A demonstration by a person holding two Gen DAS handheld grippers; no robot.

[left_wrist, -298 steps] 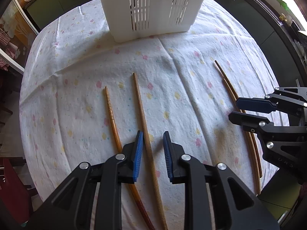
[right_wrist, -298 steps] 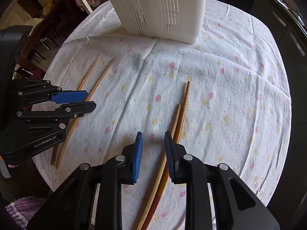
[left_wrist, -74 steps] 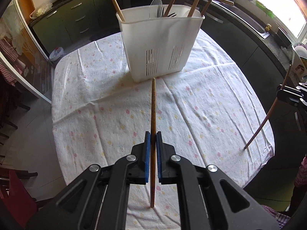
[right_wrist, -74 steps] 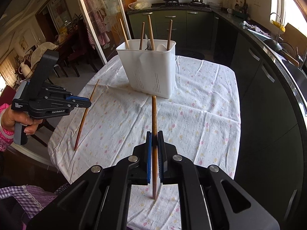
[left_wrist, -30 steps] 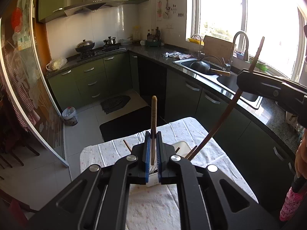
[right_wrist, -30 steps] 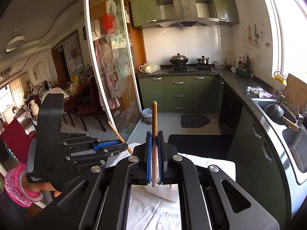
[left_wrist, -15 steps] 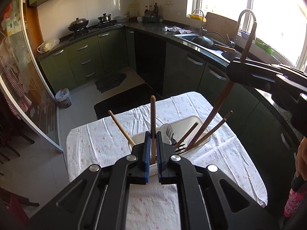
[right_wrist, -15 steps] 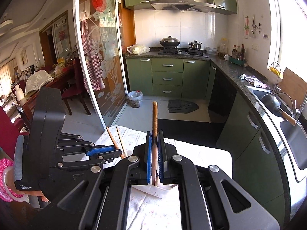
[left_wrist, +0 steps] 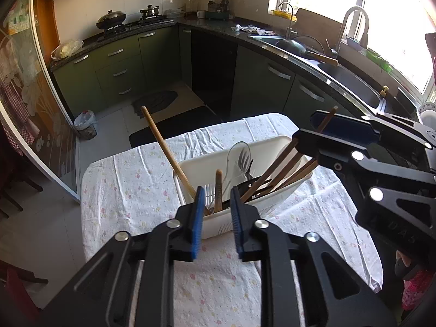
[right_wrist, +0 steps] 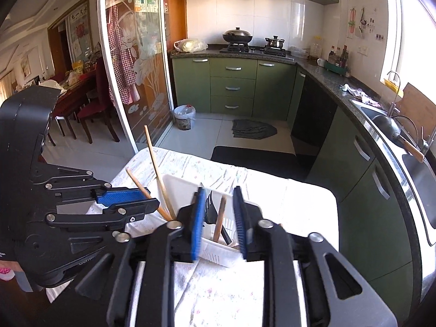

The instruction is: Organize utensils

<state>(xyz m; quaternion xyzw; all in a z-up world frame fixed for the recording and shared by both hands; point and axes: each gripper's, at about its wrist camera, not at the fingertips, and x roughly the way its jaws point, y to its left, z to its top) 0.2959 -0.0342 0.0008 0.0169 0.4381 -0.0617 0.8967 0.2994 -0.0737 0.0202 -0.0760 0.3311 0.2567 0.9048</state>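
Left gripper fingers released, spread above white slotted plastic utensil basket, nothing held. Right gripper fingers also apart, empty, over the same basket. Basket stands on desk covered by white floral cloth. Inside it: brown wooden chopsticks leaning right, a light wooden stick leaning left, short wooden stick upright between left fingers' line of sight, clear plastic spoon, dark fork.
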